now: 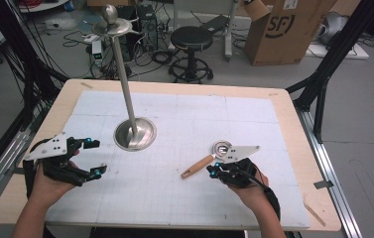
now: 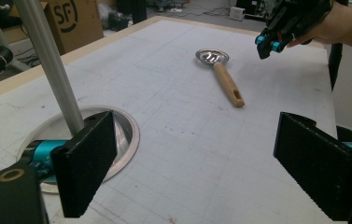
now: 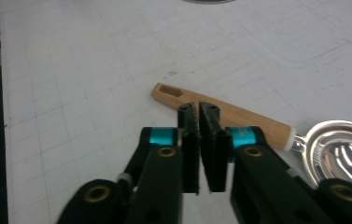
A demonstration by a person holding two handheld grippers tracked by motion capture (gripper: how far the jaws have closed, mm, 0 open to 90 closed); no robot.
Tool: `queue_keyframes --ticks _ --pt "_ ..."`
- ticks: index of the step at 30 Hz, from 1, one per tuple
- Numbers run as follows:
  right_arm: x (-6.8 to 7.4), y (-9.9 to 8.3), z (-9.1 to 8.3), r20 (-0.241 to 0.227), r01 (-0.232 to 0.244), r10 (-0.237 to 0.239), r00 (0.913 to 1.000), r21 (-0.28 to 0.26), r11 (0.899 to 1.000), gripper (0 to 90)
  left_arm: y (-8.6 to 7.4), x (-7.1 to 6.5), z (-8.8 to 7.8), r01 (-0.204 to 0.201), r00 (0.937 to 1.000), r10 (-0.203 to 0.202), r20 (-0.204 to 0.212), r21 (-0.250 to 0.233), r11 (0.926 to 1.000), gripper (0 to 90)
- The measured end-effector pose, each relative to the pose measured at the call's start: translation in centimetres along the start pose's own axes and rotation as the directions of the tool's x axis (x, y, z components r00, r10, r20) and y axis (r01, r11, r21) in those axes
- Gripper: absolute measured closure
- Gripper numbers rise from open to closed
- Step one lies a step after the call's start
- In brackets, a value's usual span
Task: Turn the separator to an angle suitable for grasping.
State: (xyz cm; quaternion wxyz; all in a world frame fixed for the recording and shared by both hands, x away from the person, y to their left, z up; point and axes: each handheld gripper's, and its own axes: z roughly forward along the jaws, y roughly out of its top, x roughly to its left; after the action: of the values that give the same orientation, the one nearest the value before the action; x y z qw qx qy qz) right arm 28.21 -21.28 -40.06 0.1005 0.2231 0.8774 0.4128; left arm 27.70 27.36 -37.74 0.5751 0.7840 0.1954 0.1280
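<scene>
R gripper (image 3: 200,112) pressed together just above the wooden-handled steel strainer spoon (image 3: 239,119) — open jaws first, then straddle handle mid-length.

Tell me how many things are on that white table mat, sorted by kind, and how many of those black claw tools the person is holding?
Metal stand with pole and round base: 1
Wooden-handled metal strainer spoon: 1
Handheld grippers: 2, the left gripper with its jaws wide apart and the right gripper with its jaws closed together on nothing
Total: 4
</scene>
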Motion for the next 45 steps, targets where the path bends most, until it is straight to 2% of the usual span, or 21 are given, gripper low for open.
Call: queue_keyframes --ticks 6,12,24,36,45 --pt "0.3 -0.1 1.4 0.024 0.006 -0.007 0.9997 0.012 1.0 90.0 -0.1 0.0 0.1 0.001 1.0 -0.001 0.0 0.001 1.0 14.0" --pt "0.1 0.0 3.4 0.037 -0.032 0.03 0.9989 0.039 0.999 90.0 -0.2 0.1 0.1 0.008 1.0 -0.008 -0.002 0.004 1.0 14.0" --pt "0.4 0.5 5.7 0.008 -0.018 0.017 0.9998 0.099 0.995 90.0 -0.3 0.3 -0.1 0.013 0.9999 -0.013 -0.001 -0.006 0.9999 14.0" --pt "-0.6 1.7 7.6 0.031 -0.042 0.039 0.9987 0.099 0.994 90.0 -0.4 0.4 0.0 0.02 0.9998 -0.02 0.0 -0.007 0.9998 14.1" --pt "-1.5 3.0 9.3 0.072 -0.064 0.057 0.9958 0.109 0.992 90.0 -0.5 0.5 0.0 0.025 0.9997 -0.025 0.0 -0.006 0.9997 14.0"
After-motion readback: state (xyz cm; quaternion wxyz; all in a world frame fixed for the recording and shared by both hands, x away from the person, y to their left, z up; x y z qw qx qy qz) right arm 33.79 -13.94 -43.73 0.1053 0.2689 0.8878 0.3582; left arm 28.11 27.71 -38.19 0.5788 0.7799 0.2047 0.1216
